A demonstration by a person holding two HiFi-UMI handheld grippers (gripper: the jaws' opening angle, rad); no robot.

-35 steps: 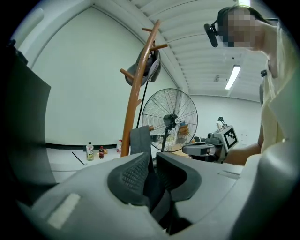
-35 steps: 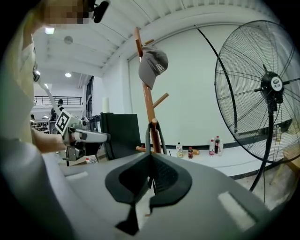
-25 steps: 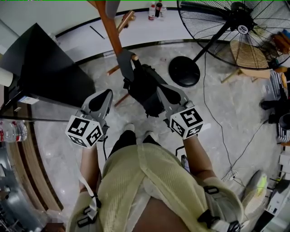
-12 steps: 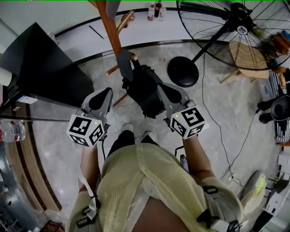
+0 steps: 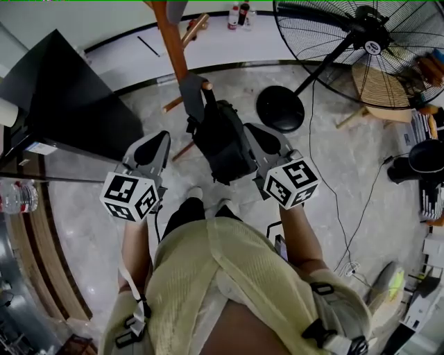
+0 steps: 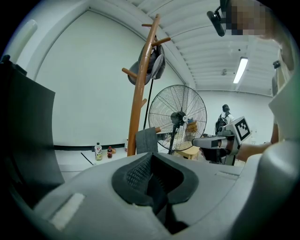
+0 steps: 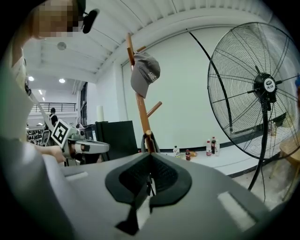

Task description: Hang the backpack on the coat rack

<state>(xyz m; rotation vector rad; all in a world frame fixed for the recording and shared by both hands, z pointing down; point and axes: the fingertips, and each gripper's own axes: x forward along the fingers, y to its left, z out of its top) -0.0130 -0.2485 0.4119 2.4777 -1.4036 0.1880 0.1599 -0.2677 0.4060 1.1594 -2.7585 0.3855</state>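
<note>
Backpack (image 5: 222, 142), black, hangs by its grey strap (image 5: 192, 97) from a low peg (image 5: 205, 87) of the wooden coat rack (image 5: 173, 41), in the middle of the floor just beyond the person's feet. It looks closed, so nothing inside it shows. A grey cap (image 7: 145, 72) hangs high on the same pole.

The right gripper (image 5: 248, 132) lies against the right side of the bag with its jaws pressed together. A thin dark strand shows in the slit between the pads (image 7: 161, 176); it may be a cord of the bag, but the view is too poor to say. The left gripper (image 5: 159, 141) is just left of the bag, apart from it, its jaws closed on nothing.

Far off by the white wall stand small bottles (image 5: 233, 19); one (image 6: 109, 152) holds dark liquid. A clear plastic bottle (image 5: 17, 200) lies at the near left. A large fan (image 5: 361, 41) stands to the far right.
</note>
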